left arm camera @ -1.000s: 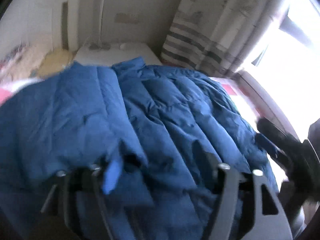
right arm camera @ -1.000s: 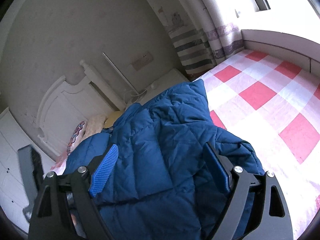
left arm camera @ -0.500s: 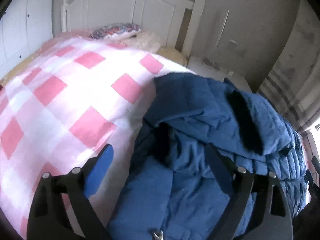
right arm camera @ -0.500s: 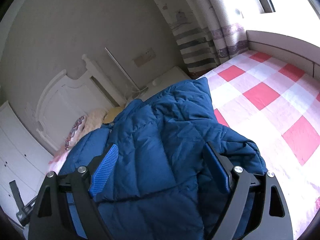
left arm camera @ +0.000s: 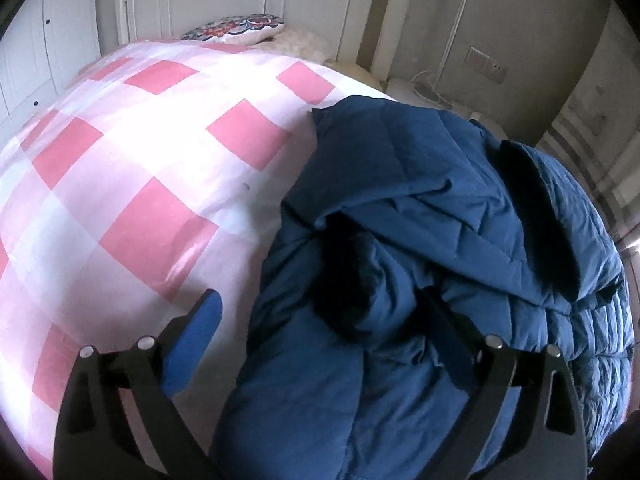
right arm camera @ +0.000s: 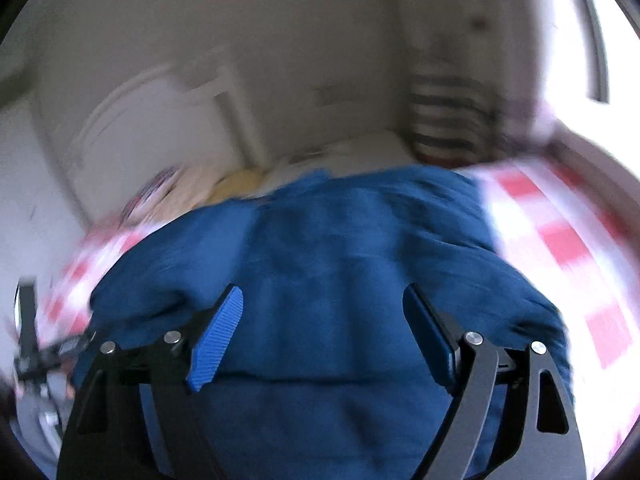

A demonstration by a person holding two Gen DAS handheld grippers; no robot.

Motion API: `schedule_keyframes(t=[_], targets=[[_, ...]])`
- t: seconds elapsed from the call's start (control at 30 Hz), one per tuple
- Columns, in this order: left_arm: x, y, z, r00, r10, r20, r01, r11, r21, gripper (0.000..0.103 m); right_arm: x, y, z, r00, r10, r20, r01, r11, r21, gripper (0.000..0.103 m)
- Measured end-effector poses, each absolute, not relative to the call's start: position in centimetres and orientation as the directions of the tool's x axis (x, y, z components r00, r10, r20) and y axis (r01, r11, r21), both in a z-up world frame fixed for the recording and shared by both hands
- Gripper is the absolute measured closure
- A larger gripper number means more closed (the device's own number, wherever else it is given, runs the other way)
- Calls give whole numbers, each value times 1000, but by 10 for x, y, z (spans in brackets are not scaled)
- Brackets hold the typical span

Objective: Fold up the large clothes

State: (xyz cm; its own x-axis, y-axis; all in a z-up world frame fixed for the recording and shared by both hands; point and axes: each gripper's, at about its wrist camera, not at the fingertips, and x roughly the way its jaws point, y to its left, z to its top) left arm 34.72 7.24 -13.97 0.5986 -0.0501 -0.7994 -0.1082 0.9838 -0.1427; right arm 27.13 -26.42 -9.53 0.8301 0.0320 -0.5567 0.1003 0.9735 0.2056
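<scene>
A dark blue quilted puffer jacket (left arm camera: 420, 240) lies bunched on a bed with a pink and white checked cover (left arm camera: 132, 168). My left gripper (left arm camera: 320, 320) is open and empty, low over the jacket's left edge, its left finger over the cover. In the blurred right wrist view the jacket (right arm camera: 340, 248) fills the middle. My right gripper (right arm camera: 324, 316) is open and empty just above it. The left gripper shows there at the far left (right arm camera: 32, 344).
A white headboard (left arm camera: 320, 4) and a patterned pillow (left arm camera: 236, 30) are at the bed's far end. A white nightstand (left arm camera: 424, 92) with cables stands beside it. Striped curtains (right arm camera: 444, 120) and a bright window (right arm camera: 600, 40) are at the right.
My left gripper has swung left off the jacket's middle to its edge, now open over the cover. My right gripper is turning fast, so its view is blurred; it stays open.
</scene>
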Motion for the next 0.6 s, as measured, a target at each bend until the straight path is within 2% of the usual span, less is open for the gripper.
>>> schedule_keyframes(t=[0.13, 0.2, 0.33, 0.43, 0.53, 0.6], targets=[[351, 73, -141, 600, -56, -798, -110, 982, -152, 5, 298, -168, -84, 809, 1, -587, -115, 981, -157, 22], [350, 75, -142, 599, -66, -798, -110, 980, -164, 5, 313, -139, -90, 781, 1, -625, -184, 956, -227, 23], [352, 75, -143, 597, -71, -799, -110, 979, -169, 5, 333, -91, -97, 780, 13, -625, -270, 908, -319, 23], [353, 76, -143, 595, -77, -800, -108, 979, -175, 5, 356, -75, -113, 761, -35, -648, -265, 895, -360, 23], [354, 77, -144, 597, -85, -798, -106, 977, -183, 5, 369, -82, -122, 742, -54, -668, -238, 911, -338, 36], [354, 77, -144, 597, -86, -798, -105, 977, -184, 5, 368, -99, -109, 752, 33, -658, -234, 947, -220, 66]])
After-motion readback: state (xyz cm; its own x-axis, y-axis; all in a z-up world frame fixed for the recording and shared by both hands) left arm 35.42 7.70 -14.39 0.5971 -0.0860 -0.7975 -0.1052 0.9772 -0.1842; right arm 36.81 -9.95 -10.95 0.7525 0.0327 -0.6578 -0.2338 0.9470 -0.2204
